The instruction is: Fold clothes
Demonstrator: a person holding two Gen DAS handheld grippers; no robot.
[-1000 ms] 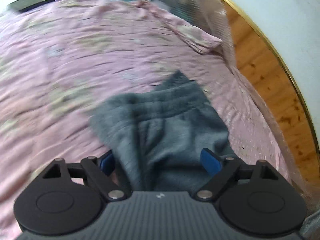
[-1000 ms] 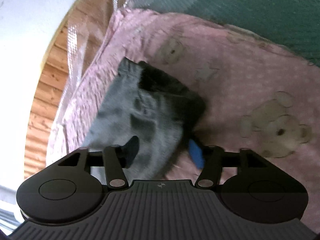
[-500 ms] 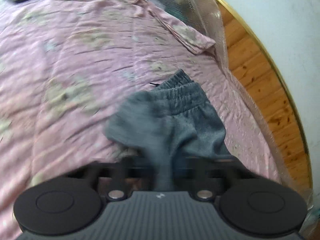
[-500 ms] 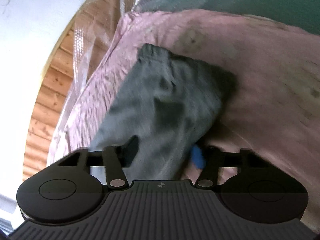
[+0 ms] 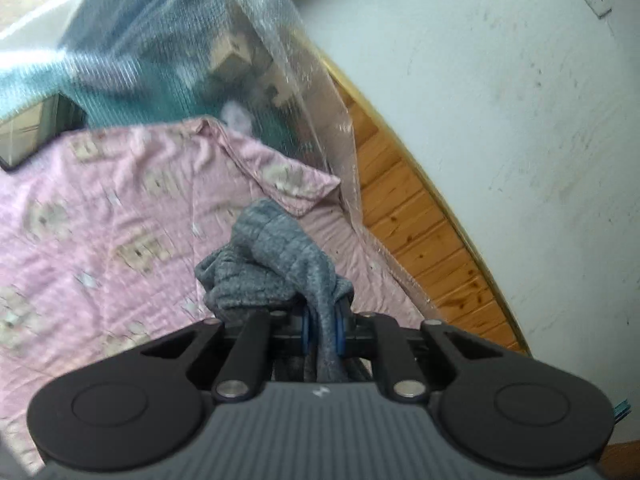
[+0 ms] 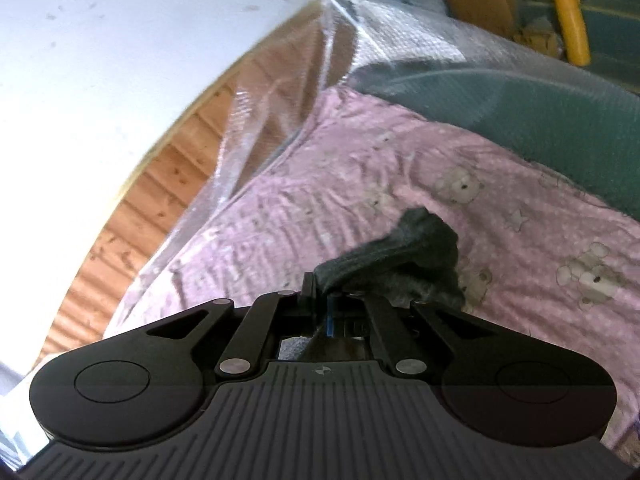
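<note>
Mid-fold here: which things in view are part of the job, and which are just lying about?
Part of the job:
- grey garment, bunched and gripped at two spots
- left tongs, shut on it
- right tongs, shut on it
- pink bear-print sheet, the folding surface

Lying about:
- teal blanket
- clear plastic wrap
- yellow cylinder
- wooden floor

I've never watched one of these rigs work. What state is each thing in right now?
Left gripper: shut on the grey garment.
Right gripper: shut on the garment.
Garment: bunched, hanging from both grippers.
Pink sheet: spread out, wrinkled.
</note>
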